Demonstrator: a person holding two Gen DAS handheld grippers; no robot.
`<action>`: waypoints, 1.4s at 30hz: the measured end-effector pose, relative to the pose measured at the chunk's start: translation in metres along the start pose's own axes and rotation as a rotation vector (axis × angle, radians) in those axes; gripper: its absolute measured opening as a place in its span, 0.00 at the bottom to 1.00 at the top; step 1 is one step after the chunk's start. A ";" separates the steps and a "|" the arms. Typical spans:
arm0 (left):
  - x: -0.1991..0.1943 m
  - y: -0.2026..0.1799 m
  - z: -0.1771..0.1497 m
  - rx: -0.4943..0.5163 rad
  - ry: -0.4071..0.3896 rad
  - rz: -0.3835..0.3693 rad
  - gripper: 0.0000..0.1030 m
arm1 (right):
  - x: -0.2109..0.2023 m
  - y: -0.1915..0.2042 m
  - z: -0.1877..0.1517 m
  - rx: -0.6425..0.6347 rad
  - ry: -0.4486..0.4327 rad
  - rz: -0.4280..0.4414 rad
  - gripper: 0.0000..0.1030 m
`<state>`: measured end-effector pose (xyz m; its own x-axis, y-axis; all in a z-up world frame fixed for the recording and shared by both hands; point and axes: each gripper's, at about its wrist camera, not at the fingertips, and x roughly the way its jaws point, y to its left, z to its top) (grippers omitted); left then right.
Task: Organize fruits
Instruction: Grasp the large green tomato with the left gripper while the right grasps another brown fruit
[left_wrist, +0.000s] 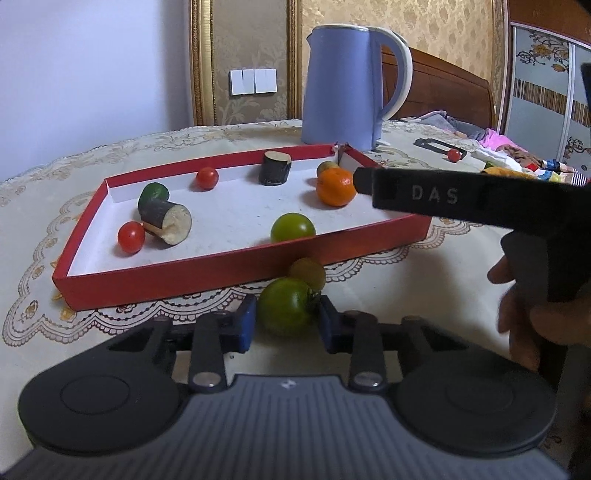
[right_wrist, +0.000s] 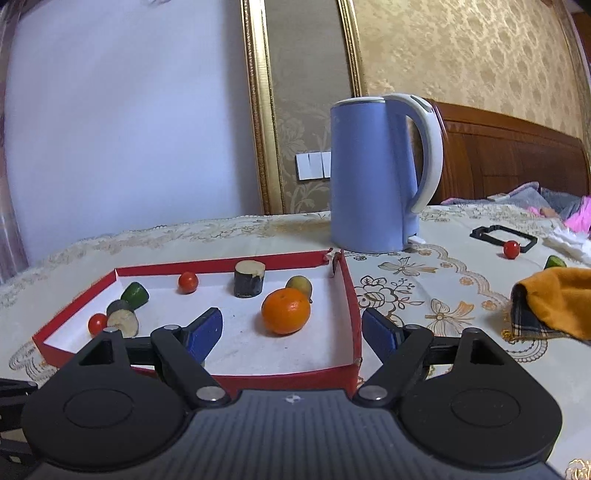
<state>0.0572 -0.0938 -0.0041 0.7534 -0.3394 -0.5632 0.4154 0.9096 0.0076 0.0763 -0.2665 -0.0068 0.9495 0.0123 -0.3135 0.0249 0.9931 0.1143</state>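
My left gripper (left_wrist: 286, 325) is shut on a green tomato (left_wrist: 284, 308), which sits on the tablecloth in front of the red tray (left_wrist: 166, 280). A smaller yellowish tomato (left_wrist: 307, 272) lies just behind it, against the tray's near wall. Inside the tray are an orange (left_wrist: 335, 186), another green tomato (left_wrist: 293, 227), two red cherry tomatoes, two dark eggplant pieces and a cucumber end. My right gripper (right_wrist: 292, 317) hangs open over the tray's right part, near the orange (right_wrist: 286, 310), with nothing between its blue pads (right_wrist: 205, 332).
A blue kettle (right_wrist: 373, 177) stands behind the tray. To the right lie a red cherry tomato (right_wrist: 511, 248) by a black frame (right_wrist: 502, 234), a cucumber piece (right_wrist: 554, 261) and an orange cloth (right_wrist: 557, 295). A hand (left_wrist: 517, 321) holds the black tool at right.
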 end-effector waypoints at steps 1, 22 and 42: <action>-0.002 0.001 0.000 -0.010 -0.003 0.002 0.30 | 0.001 0.001 -0.001 -0.003 0.006 -0.001 0.80; -0.039 0.066 -0.013 -0.130 -0.075 0.228 0.30 | -0.005 0.064 -0.024 -0.223 0.229 0.139 0.80; -0.027 0.065 -0.013 -0.123 -0.029 0.247 0.34 | 0.012 0.076 -0.023 -0.208 0.282 0.160 0.43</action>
<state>0.0574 -0.0226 0.0008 0.8390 -0.1085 -0.5332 0.1533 0.9874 0.0403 0.0826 -0.1881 -0.0232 0.8123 0.1716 -0.5575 -0.2078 0.9782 -0.0018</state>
